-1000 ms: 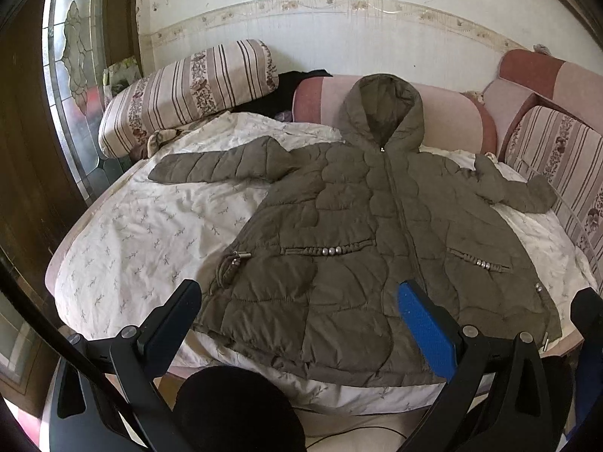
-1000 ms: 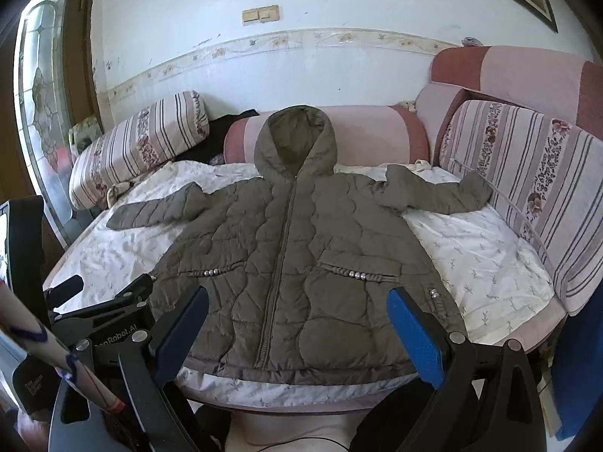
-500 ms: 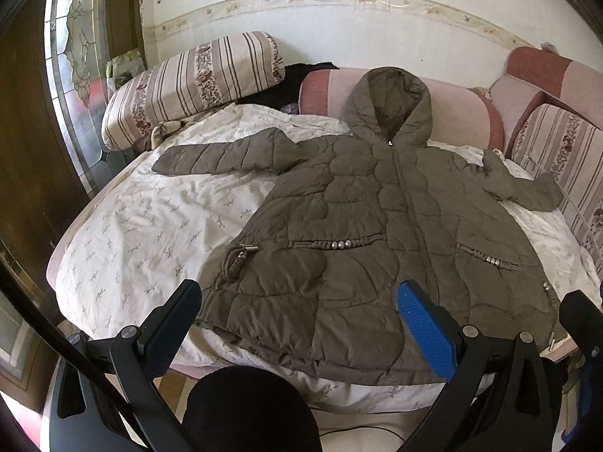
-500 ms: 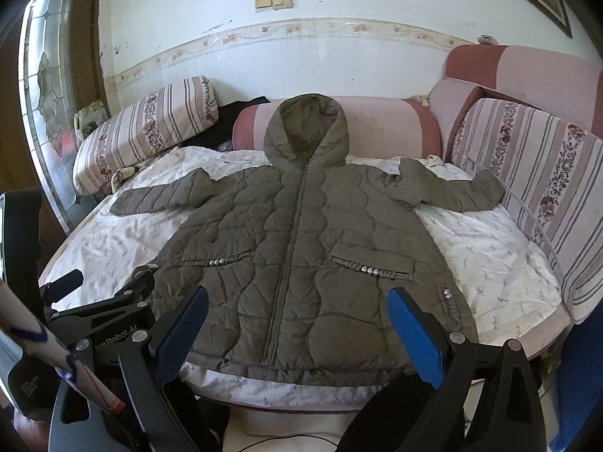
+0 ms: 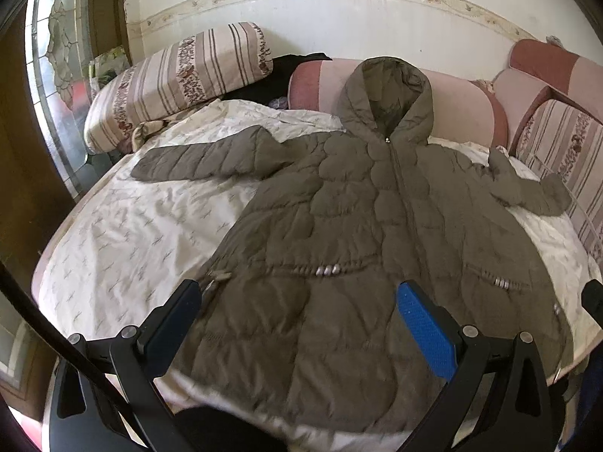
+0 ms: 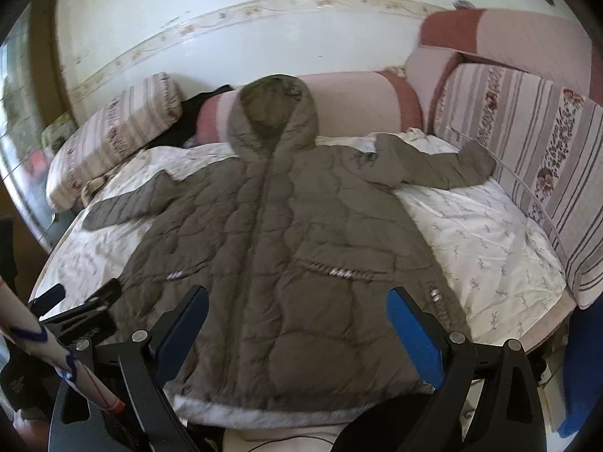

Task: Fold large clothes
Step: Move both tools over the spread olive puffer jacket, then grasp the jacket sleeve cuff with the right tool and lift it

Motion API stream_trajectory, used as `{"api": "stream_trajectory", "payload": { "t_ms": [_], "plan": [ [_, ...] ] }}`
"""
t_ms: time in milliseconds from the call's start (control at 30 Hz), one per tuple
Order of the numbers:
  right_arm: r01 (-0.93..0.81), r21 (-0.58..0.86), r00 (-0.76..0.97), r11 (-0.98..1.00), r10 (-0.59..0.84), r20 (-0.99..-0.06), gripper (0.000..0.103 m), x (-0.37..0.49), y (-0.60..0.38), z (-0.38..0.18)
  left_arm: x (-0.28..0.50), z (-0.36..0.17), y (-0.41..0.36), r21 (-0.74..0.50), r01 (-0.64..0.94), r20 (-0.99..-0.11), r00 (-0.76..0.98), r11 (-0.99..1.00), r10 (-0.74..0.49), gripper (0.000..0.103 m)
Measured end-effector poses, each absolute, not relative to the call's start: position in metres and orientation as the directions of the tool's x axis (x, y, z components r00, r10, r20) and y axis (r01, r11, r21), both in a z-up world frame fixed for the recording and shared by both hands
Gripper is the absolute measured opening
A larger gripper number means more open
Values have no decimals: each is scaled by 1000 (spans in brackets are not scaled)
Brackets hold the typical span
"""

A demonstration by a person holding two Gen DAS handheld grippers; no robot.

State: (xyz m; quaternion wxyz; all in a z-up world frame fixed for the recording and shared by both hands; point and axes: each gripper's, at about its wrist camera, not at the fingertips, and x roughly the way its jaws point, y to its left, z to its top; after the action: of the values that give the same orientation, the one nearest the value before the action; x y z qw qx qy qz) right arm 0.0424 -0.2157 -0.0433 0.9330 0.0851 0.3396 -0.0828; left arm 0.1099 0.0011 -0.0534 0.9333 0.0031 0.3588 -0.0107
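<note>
The bed (image 5: 124,233), covered by a white printed sheet, fills the area ahead of both sets of fingers. Striped cushions (image 6: 535,158) line its far and right-hand edges, and a striped bolster (image 5: 177,75) lies at the far left.

The quilted olive jacket (image 5: 358,248) lies flat on the bed, front side up and zipped. Its hem is nearest the fingers and its hood (image 5: 388,98) rests against a pink bolster (image 6: 358,101) at the far end. The sleeves extend outward: one sleeve (image 5: 199,158) to the far left, the other sleeve (image 6: 433,165) to the far right, its cuff near the striped cushions.

Left gripper (image 5: 301,324): fingers spread wide, nothing held. The lower left portion of the jacket shows between them; contact with the fabric cannot be determined.

Right gripper (image 6: 297,324): fingers spread wide, nothing held. The lower centre of the jacket shows between them; contact cannot be determined.
</note>
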Motion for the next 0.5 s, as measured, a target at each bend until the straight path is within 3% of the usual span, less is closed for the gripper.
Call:
{"api": "stream_trajectory", "payload": {
  "t_ms": [267, 400, 500],
  "plan": [
    [294, 127, 742, 947, -142, -655, 98, 76, -261, -34, 166, -52, -37, -19, 54, -656, 753, 998, -54, 103],
    [325, 190, 731, 927, -119, -672, 98, 95, -292, -32, 209, -46, -67, -97, 51, -656, 747, 994, -103, 103],
    [385, 225, 714, 895, -135, -687, 96, 109, -329, -30, 245, -64, -93, -67, 68, -646, 757, 995, -95, 103]
  ]
}}
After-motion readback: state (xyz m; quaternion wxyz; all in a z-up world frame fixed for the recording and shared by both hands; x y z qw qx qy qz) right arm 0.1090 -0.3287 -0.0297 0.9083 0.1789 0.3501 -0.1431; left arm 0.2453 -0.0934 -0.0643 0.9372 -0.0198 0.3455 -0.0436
